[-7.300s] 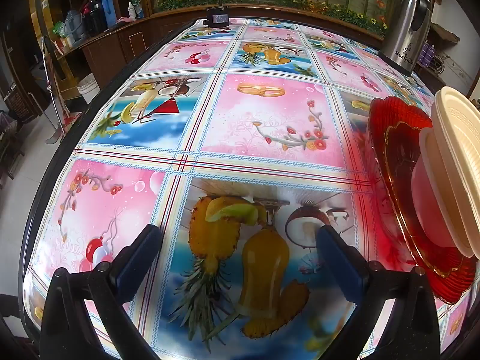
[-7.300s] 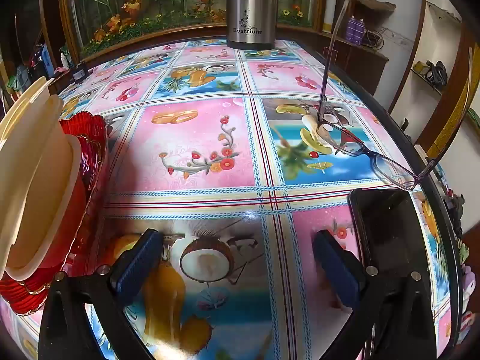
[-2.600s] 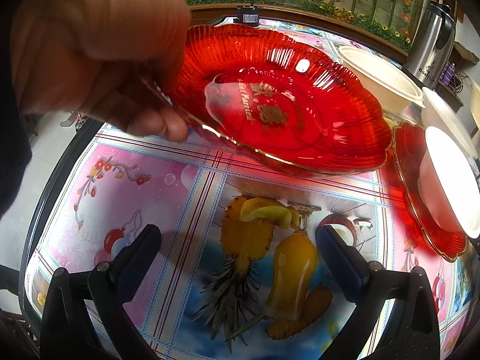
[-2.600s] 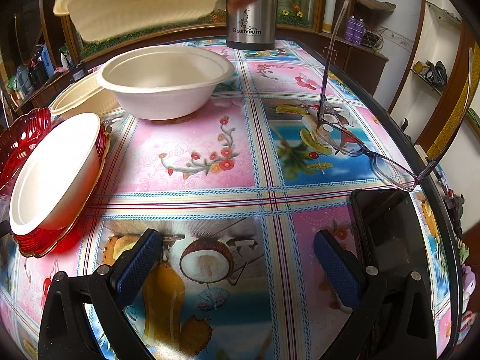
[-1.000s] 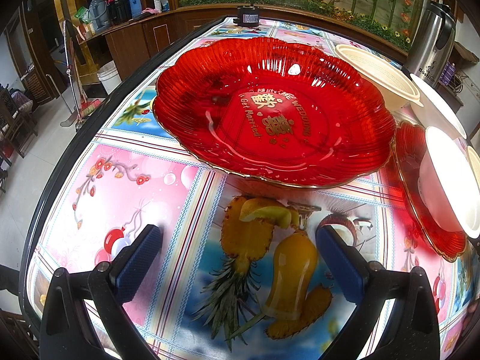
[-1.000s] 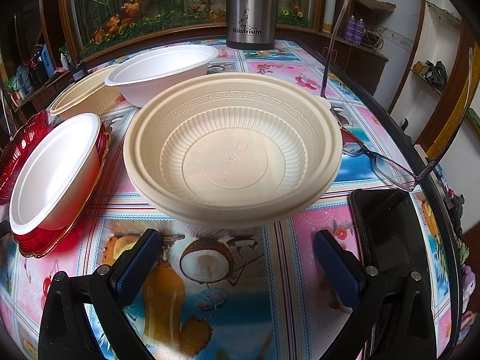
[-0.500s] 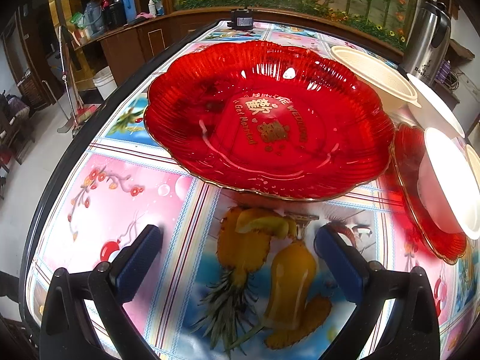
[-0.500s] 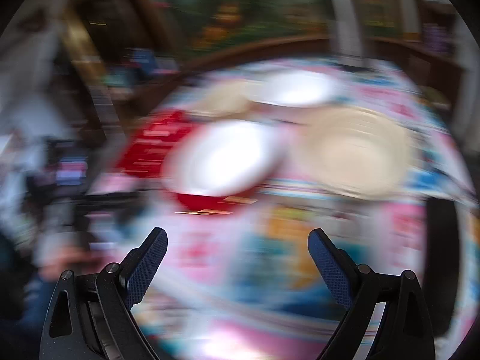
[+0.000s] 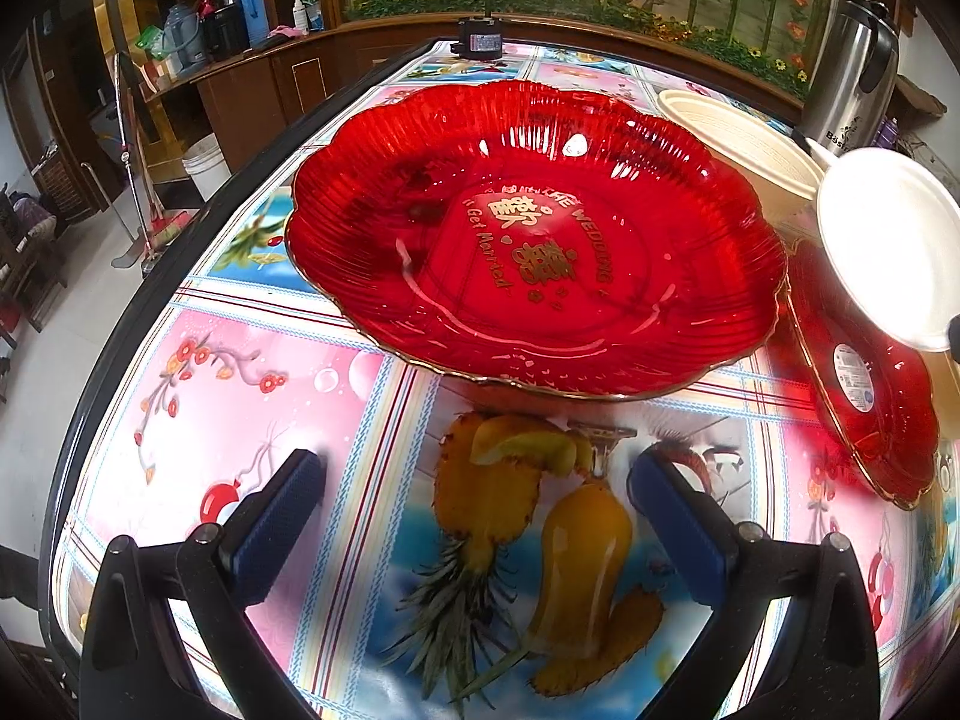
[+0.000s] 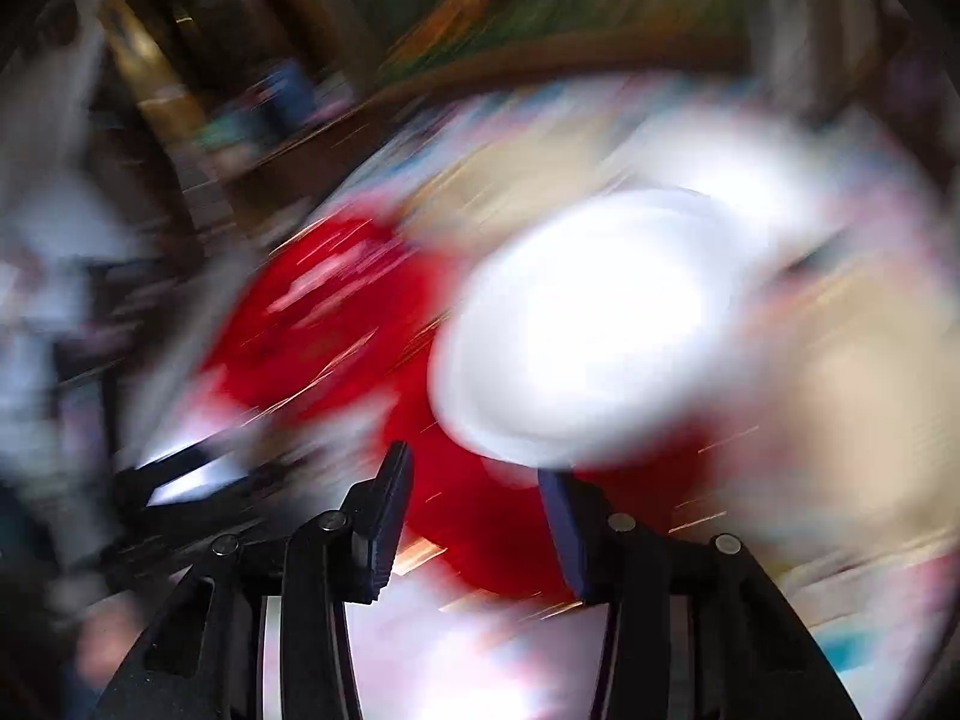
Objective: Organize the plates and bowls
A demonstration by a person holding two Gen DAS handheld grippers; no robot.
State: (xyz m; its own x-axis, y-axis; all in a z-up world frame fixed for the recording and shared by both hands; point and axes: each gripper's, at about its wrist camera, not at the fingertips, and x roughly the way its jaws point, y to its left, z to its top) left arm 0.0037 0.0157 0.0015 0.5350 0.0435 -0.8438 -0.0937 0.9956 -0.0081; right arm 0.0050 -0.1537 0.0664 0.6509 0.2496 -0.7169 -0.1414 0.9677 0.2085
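Since a second ago our right tongs swing toward the white bowl, jaws closing, nothing between them yet; we must grasp its rim next. Left tongs stay released.

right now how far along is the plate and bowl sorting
Nothing looks sorted yet. The large red scalloped glass plate lies alone, and the ribbed beige plastic bowl stands apart. In hand: the right gripper is closing near the white foam bowl on the smaller red plate; contact is blurred. Left gripper is open.
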